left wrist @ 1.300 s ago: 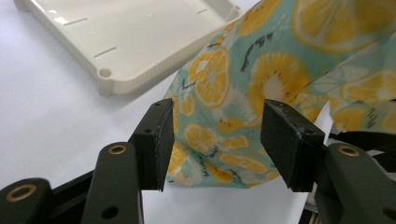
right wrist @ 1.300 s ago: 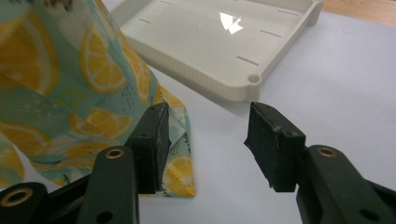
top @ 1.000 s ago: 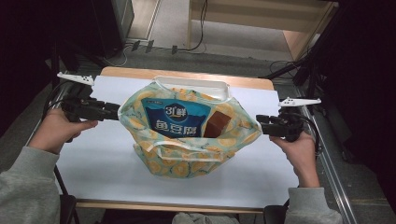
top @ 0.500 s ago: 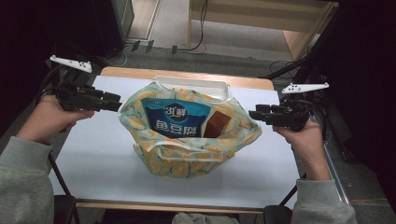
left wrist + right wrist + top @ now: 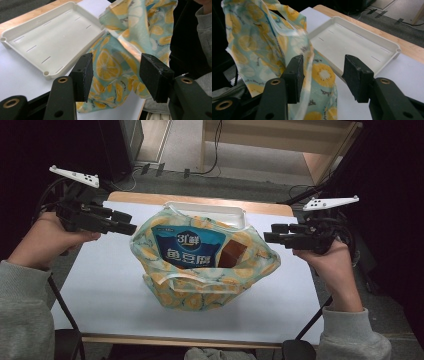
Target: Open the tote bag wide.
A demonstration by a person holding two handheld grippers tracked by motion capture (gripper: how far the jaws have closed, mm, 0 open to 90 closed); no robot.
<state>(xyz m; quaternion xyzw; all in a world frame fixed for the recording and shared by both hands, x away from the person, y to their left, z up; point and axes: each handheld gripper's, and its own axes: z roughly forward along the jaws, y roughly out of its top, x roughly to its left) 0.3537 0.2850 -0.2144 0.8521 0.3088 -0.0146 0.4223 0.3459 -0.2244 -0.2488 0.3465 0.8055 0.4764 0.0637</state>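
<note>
Lemon-print bag point(image 5: 200, 270) stands on white table point(image 5: 100, 295); both hand-held grippers point(image 5: 131, 229) point(image 5: 267, 236) spread apart.

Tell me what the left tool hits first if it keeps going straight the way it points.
Most likely the lemon-print bag: it lies between and just beyond the left tool's open jaws. The tray sits off to the side, out of line.

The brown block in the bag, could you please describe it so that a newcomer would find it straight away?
Start at the white table and find the lemon-print bag standing open at its middle. Inside, beside the blue packet with white writing, sits the brown block. It is the one plain, dark brown thing among the bright patterns.
</note>
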